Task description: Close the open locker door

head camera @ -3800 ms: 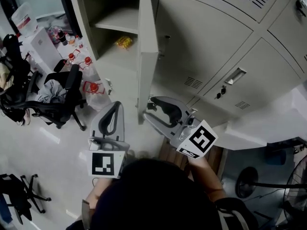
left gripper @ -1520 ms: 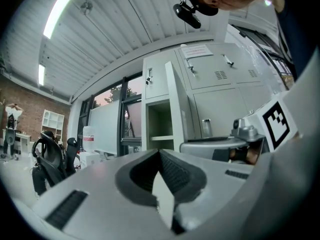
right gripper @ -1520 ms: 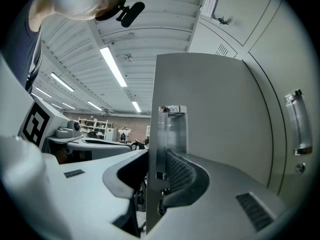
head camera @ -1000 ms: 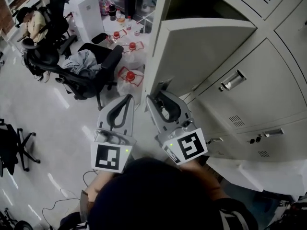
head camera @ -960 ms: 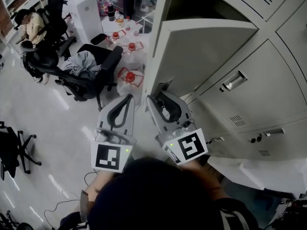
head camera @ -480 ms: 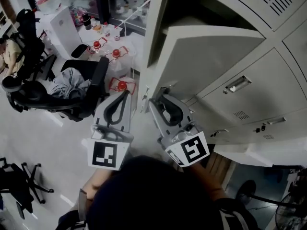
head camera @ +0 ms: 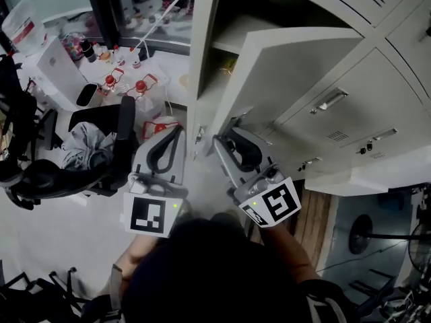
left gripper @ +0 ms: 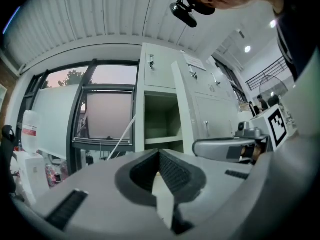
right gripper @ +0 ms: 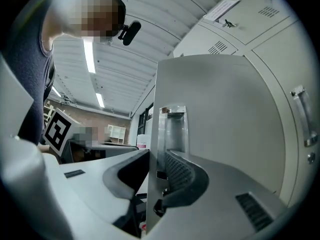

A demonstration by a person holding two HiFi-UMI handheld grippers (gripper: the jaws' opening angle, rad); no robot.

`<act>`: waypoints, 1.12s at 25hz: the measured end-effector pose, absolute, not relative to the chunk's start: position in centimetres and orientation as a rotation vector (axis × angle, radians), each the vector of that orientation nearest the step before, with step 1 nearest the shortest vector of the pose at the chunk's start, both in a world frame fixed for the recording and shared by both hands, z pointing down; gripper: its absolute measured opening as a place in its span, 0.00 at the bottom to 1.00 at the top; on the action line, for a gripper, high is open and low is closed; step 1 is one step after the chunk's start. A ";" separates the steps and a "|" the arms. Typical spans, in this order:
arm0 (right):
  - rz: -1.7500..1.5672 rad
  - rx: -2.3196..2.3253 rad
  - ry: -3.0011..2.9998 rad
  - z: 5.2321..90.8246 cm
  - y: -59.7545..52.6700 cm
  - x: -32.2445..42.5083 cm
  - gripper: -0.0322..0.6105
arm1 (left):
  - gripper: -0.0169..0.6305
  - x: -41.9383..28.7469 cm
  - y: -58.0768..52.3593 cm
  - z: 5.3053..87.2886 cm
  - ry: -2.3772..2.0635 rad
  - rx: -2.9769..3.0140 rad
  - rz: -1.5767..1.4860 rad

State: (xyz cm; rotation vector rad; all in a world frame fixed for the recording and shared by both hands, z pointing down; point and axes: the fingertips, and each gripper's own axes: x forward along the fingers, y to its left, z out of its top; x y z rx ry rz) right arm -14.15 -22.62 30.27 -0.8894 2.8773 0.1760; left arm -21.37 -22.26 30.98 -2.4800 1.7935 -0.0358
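The open locker door (head camera: 289, 79) is a pale grey panel standing at an angle in front of its compartment (head camera: 222, 32). A shelf and a small yellow thing (head camera: 229, 66) show inside. My right gripper (head camera: 227, 132) is at the door's lower free edge. In the right gripper view the door (right gripper: 225, 114) has its edge and latch plate between the two jaws of the right gripper (right gripper: 157, 159), and the pads press on it. My left gripper (head camera: 176, 130) hangs just left of the door, apart from it. In the left gripper view the left gripper (left gripper: 159, 155) has its tips together with nothing between them.
Closed locker doors with metal handles (head camera: 328, 99) fill the right side. To the left on the floor stand a black office chair with clothes on it (head camera: 87, 153), several red-capped bottles (head camera: 138, 87) and a white box (head camera: 57, 66). A fan (head camera: 365, 231) stands at lower right.
Since the earliest frame the door has swung from edge-on to a slant toward the locker, with my right gripper on its edge. Over the last second the head view shifted; both grippers keep their grip.
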 end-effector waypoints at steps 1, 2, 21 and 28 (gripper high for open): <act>0.179 -0.906 2.870 30.3 -22.7 -14.3 0.21 | 0.03 -21.3 -22.3 31.0 1.768 -2.498 -0.029; 0.180 -0.921 2.864 30.2 -22.8 -14.4 0.21 | 0.03 -21.3 -22.3 31.1 1.744 -2.516 -0.023; 0.187 -1.091 2.817 30.1 -25.7 -15.8 0.21 | 0.03 -21.1 -23.4 30.4 1.580 -2.588 0.013; 0.185 -1.142 2.797 30.1 -26.9 -16.5 0.21 | 0.03 -21.3 -24.4 30.8 1.584 -2.594 0.034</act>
